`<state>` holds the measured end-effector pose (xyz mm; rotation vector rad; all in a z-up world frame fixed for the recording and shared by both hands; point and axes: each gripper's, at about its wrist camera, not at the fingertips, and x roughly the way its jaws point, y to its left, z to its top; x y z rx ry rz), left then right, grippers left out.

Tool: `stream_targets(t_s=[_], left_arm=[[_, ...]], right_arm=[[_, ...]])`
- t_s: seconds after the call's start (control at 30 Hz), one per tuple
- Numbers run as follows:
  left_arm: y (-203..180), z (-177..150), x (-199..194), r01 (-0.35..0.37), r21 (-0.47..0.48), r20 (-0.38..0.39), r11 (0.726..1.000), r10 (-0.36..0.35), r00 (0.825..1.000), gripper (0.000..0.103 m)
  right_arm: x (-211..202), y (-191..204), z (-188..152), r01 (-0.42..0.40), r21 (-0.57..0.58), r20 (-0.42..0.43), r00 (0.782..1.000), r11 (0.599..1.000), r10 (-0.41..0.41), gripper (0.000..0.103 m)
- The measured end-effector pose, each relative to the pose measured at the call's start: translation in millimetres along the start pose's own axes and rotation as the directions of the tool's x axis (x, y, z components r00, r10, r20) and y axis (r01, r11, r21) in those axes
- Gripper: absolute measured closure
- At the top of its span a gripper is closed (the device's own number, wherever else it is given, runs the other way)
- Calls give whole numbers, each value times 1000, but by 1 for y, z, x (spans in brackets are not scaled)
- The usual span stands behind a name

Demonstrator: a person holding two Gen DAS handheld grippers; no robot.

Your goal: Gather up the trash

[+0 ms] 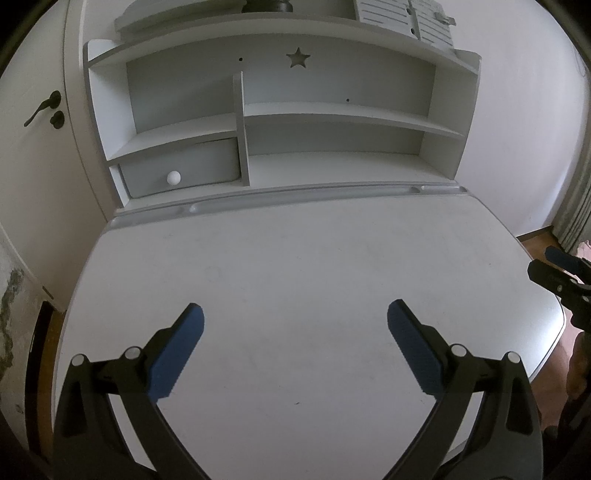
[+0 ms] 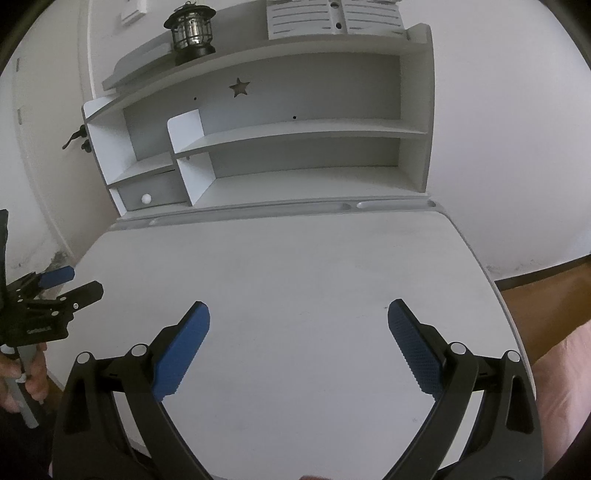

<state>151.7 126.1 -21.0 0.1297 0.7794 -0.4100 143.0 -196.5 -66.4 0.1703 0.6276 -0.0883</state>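
Observation:
No trash shows in either view. My left gripper [image 1: 295,314] hangs open over the near part of the white desk [image 1: 295,258], with nothing between its blue pads [image 1: 177,354]. My right gripper [image 2: 299,314] is open too, above the same desk [image 2: 295,258], and its blue pads [image 2: 413,350] hold nothing. Each gripper shows in the other's view: the right gripper [image 1: 554,269] at the desk's right edge, the left gripper [image 2: 70,282] at the left edge, held by a hand [image 2: 22,373].
A white hutch [image 1: 280,122] with bare shelves stands at the back of the desk, with a small drawer [image 1: 181,170] and round knob at its lower left. A black lantern [image 2: 192,29] sits on top. A door handle [image 1: 42,109] is at left, wooden floor [image 2: 539,295] at right.

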Motion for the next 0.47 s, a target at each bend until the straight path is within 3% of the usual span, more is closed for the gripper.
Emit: stream_targets(t_s=[0.23, 0.37, 0.47], left_arm=[[1, -1, 2, 2, 0, -6, 1000, -2, 1000, 7], [3, -1, 4, 1, -3, -9, 1000, -1, 1000, 7], [3, 0, 5, 1, -1, -11, 1000, -1, 1000, 7]], right_arm=[[-2, 0, 0, 34, -6, 15, 999, 999, -34, 9], [3, -5, 0, -19, 28, -19, 1000, 999, 19, 9], [5, -4, -1, -15, 29, -21, 1000, 999, 16, 9]])
